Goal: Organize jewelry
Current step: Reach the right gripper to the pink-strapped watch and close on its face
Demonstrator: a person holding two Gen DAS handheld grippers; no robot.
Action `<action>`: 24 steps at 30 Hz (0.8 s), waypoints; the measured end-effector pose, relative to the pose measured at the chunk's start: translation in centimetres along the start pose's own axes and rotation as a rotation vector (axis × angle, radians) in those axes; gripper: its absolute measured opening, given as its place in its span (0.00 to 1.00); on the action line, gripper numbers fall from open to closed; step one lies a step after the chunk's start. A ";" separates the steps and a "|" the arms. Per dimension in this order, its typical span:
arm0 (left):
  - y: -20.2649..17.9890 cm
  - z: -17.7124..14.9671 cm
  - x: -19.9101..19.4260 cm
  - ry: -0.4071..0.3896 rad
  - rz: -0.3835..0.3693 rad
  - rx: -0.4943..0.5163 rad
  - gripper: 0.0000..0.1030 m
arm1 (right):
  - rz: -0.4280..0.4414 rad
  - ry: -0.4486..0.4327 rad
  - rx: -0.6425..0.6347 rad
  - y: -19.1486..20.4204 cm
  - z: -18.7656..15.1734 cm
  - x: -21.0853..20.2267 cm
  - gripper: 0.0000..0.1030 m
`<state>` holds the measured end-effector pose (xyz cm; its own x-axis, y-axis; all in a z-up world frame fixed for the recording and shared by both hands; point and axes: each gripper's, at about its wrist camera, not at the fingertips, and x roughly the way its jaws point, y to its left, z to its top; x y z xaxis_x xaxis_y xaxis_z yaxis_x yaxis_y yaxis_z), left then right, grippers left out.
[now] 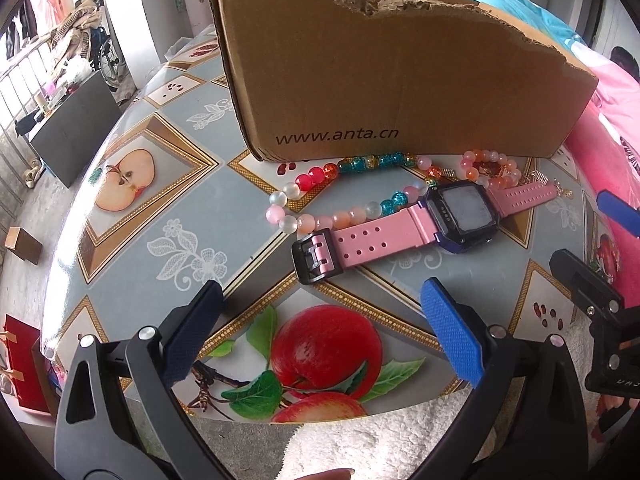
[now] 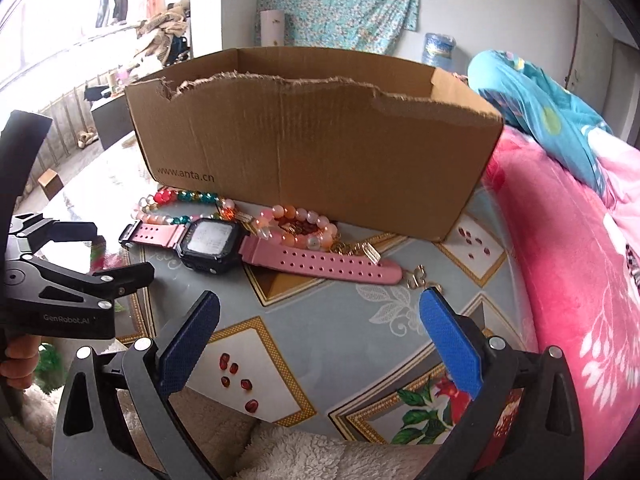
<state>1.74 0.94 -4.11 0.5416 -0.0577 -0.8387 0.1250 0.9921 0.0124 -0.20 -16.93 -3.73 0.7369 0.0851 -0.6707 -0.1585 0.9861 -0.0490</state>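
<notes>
- Looking along the left gripper (image 1: pixel 320 308), its blue fingers stand spread wide and empty above the fruit-print tablecloth (image 1: pixel 172 208). The pink watch (image 1: pixel 416 226) lies flat just beyond them, buckle end nearest. A multicoloured bead bracelet (image 1: pixel 340 188) sits behind the strap, against the foot of the cardboard box (image 1: pixel 392 80). Nothing seems packed yet, so the task looks barely begun.
- Seen from the right gripper (image 2: pixel 320 316), also gaping with nothing held, an orange bead bracelet (image 2: pixel 298 228) and gold chain (image 2: pixel 420 276) lie beside the watch's right strap. The next move likely calls for closing on one piece, then lifting it over the box's torn near wall.
</notes>
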 end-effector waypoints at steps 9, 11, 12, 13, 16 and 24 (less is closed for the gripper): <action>0.8 -1.2 -0.3 -0.066 -0.051 0.064 0.93 | 0.246 -0.032 -0.168 1.2 3.4 0.8 0.80; 0.9 -1.6 -0.4 -0.077 -0.061 0.077 0.93 | 0.309 -0.013 -0.214 2.2 3.7 1.3 0.72; 1.0 -1.8 -0.5 -0.083 -0.068 0.085 0.93 | 0.329 0.000 -0.242 2.6 3.9 1.7 0.70; 1.1 -1.8 -0.5 -0.088 -0.071 0.092 0.93 | 0.343 0.013 -0.263 2.8 4.1 2.4 0.67; 1.6 -2.3 -0.7 -0.097 -0.077 0.097 0.93 | 0.393 0.055 -0.318 3.6 4.4 3.5 0.66; 3.9 -4.0 -2.5 -0.144 -0.205 0.080 0.93 | 0.387 0.119 -0.462 5.6 3.7 5.0 0.63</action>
<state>-2.42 5.42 -4.12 0.6105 -0.2776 -0.7418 0.3067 0.9464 -0.1018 5.01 -10.50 -4.61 0.4949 0.3817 -0.7806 -0.6877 0.7212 -0.0833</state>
